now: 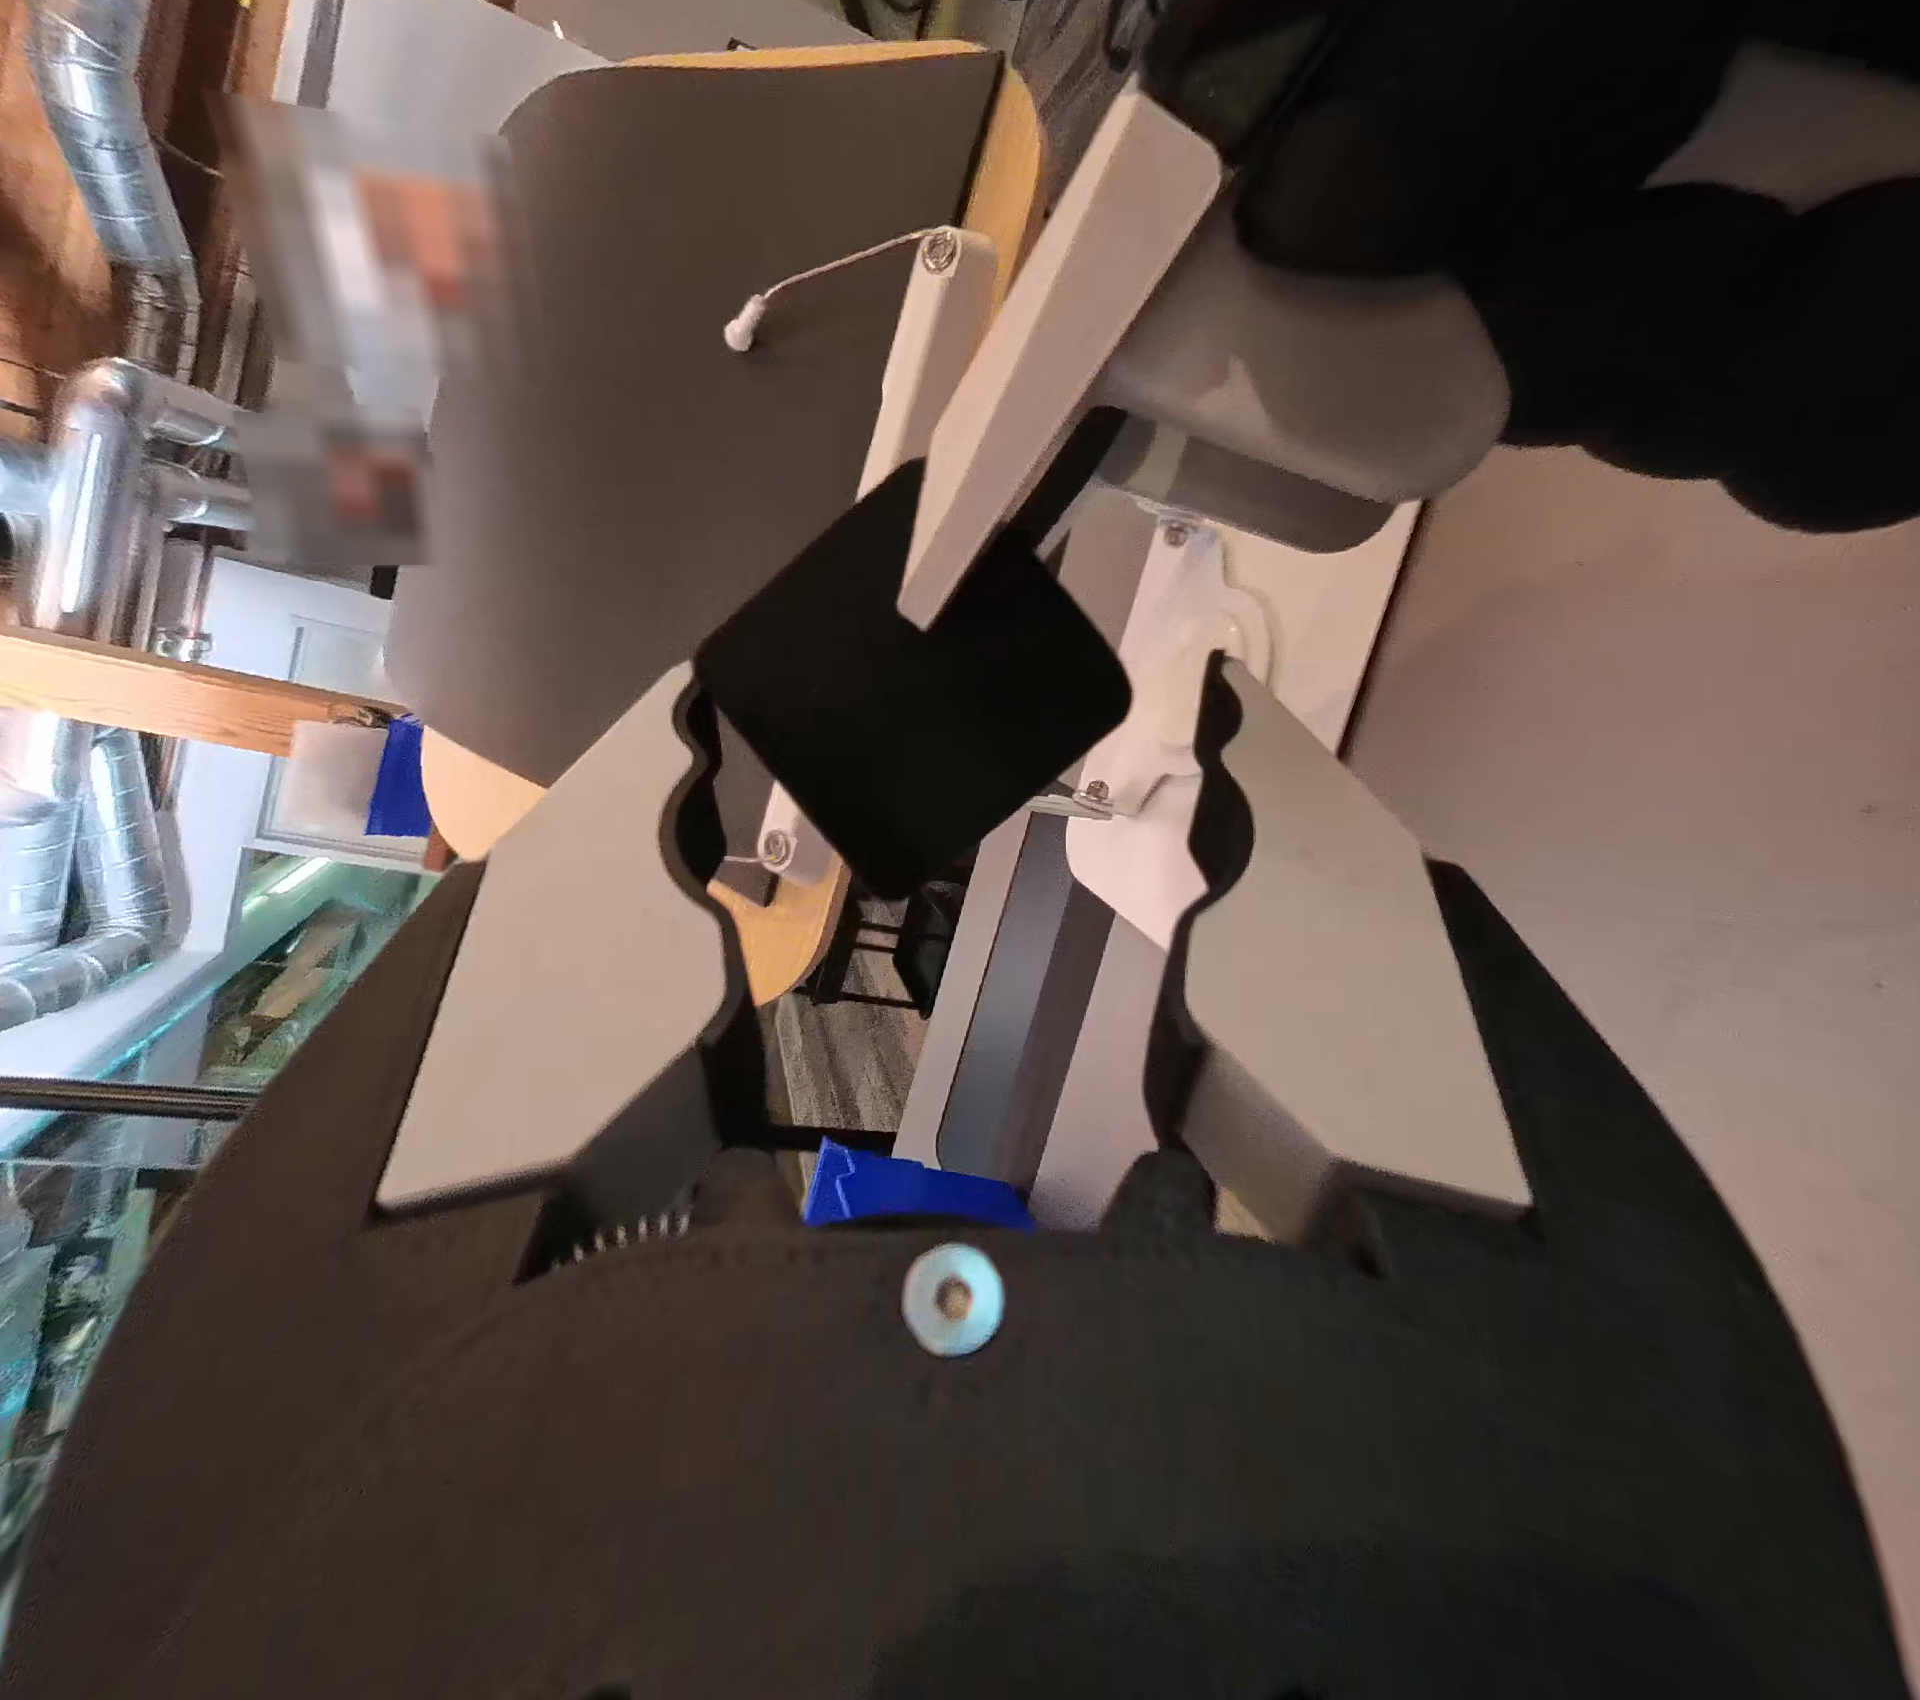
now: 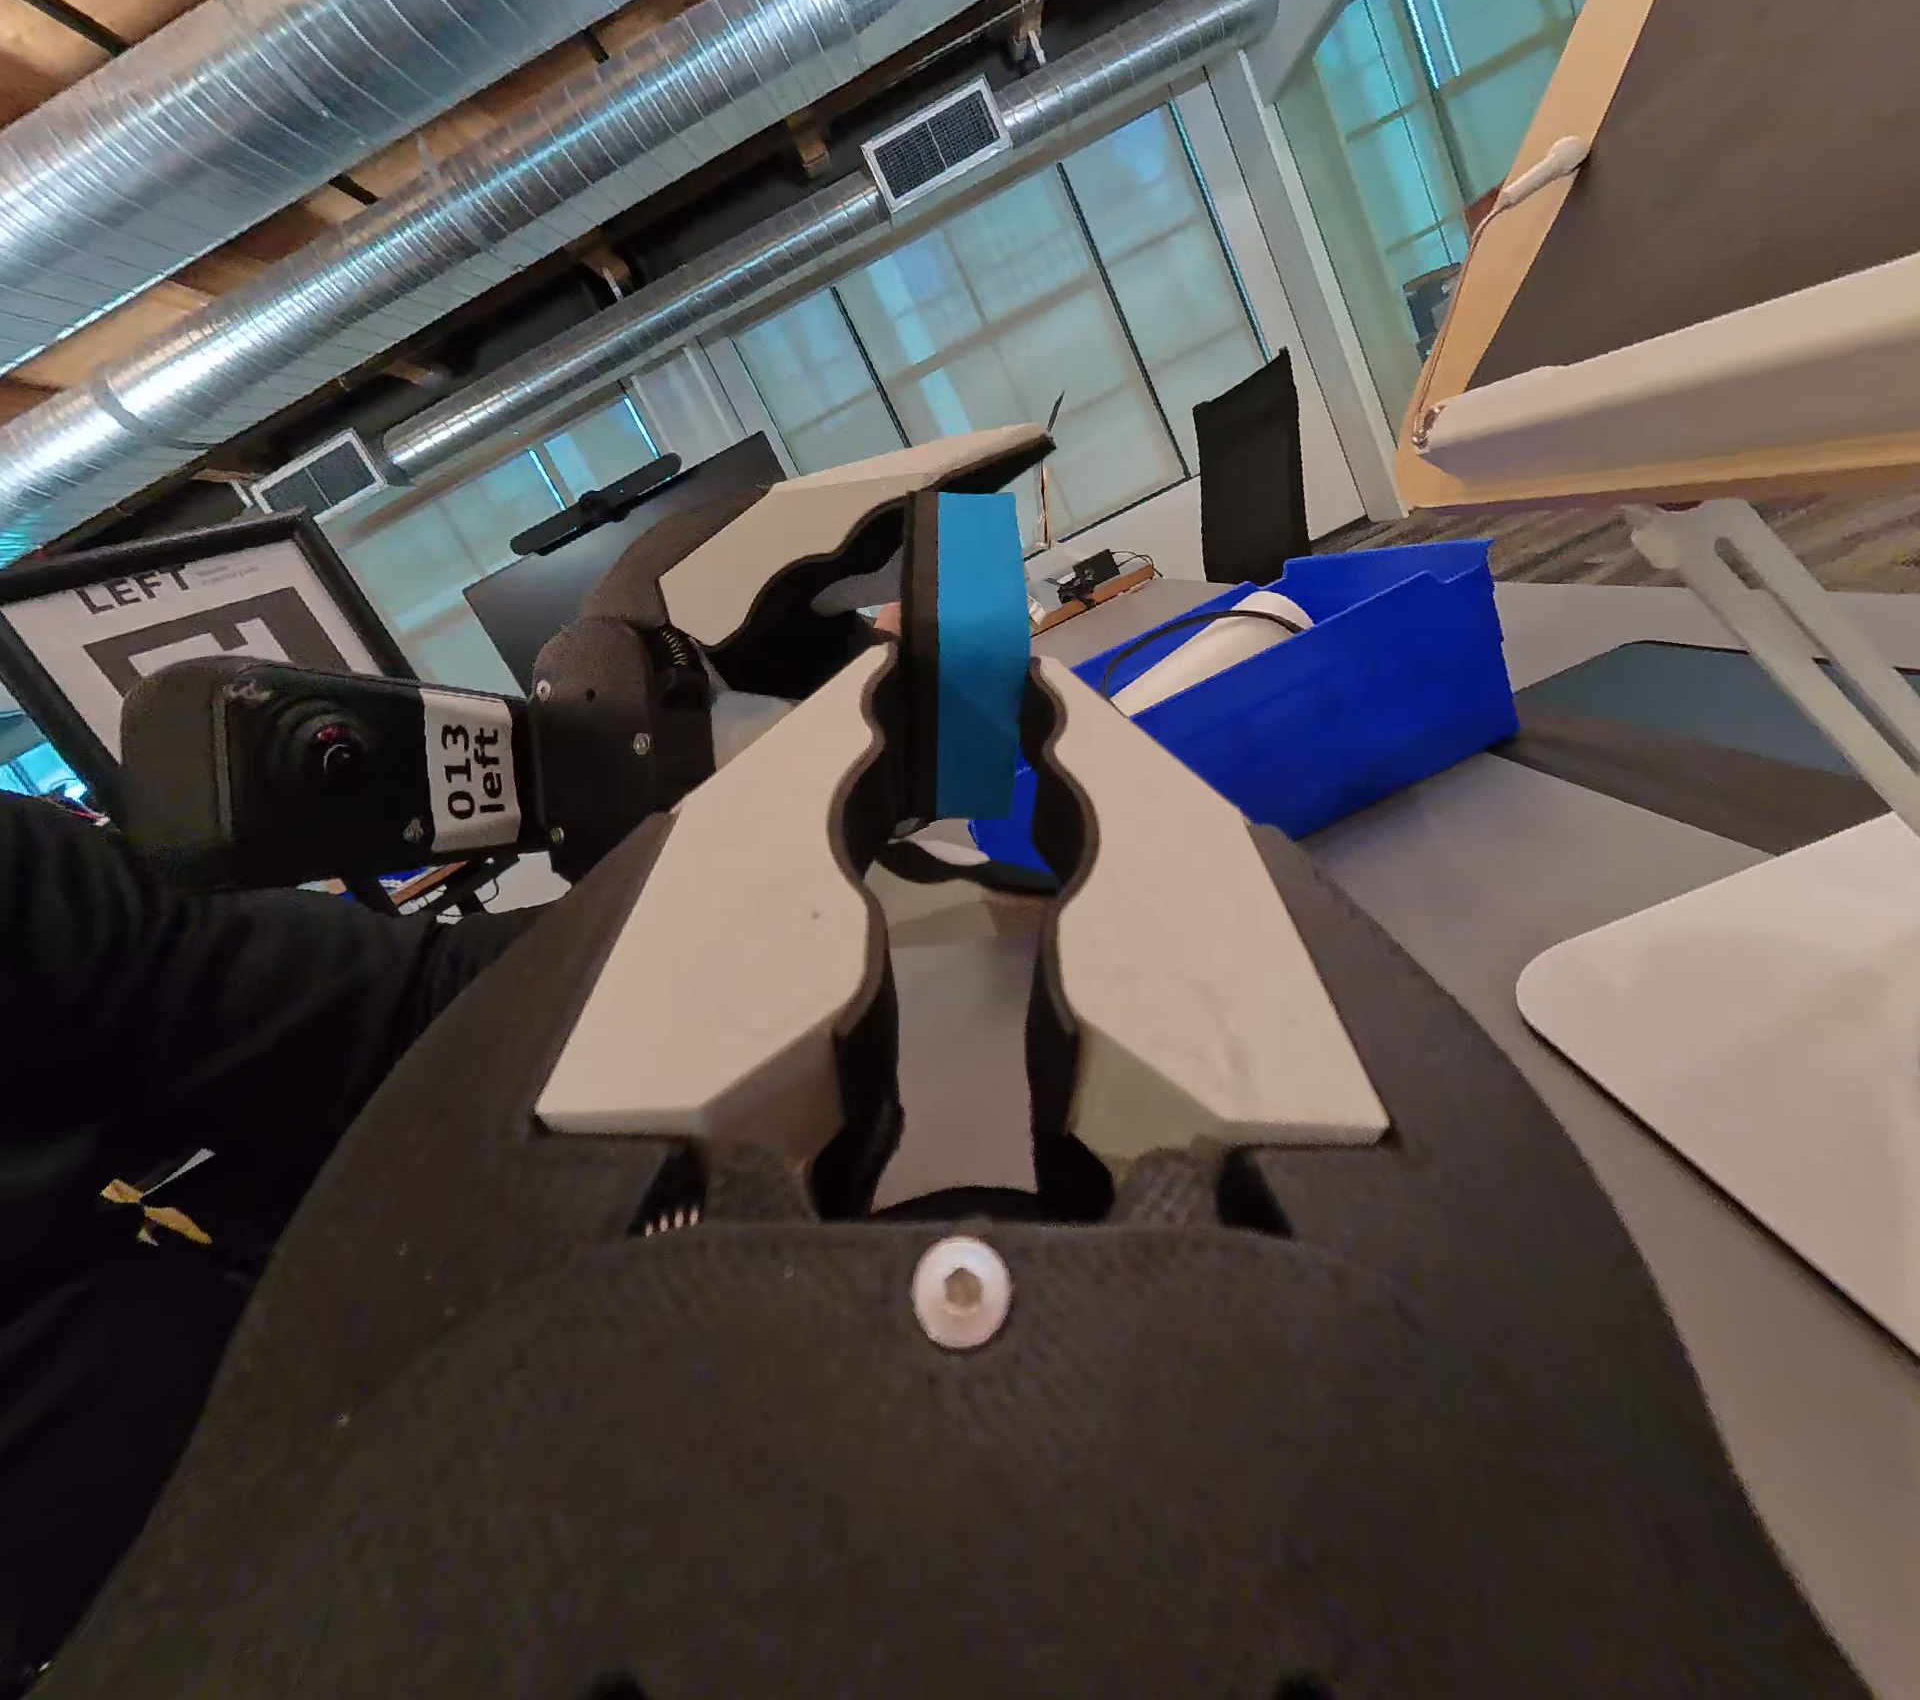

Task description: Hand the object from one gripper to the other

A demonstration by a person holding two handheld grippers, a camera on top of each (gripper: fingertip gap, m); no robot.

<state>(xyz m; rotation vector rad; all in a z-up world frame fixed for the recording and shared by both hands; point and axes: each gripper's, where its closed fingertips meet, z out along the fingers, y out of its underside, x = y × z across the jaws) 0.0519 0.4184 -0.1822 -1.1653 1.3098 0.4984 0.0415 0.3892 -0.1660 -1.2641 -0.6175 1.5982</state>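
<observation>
Right gripper (image 2: 951, 715): jaws clamped on the pad (image 2: 971, 663), pinching its lower part by the black and blue faces.
Left gripper (image 1: 951, 777): jaws apart, straddling the pad's free end without gripping it.
Pad: held in mid-air, above the table (image 2: 1558, 871) and in front of the blue bin (image 2: 1351, 715).
Step in hand: closing the left jaws, I judge.
Doing it well: centre the pad between the left fingers (image 1: 613, 871), squeeze firmly, and only then loosen the right.

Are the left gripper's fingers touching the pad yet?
Cannot tell. In the left wrist view the left gripper is open around the pad; the right gripper clamps it, but neither view shows a clear gap or contact.
</observation>
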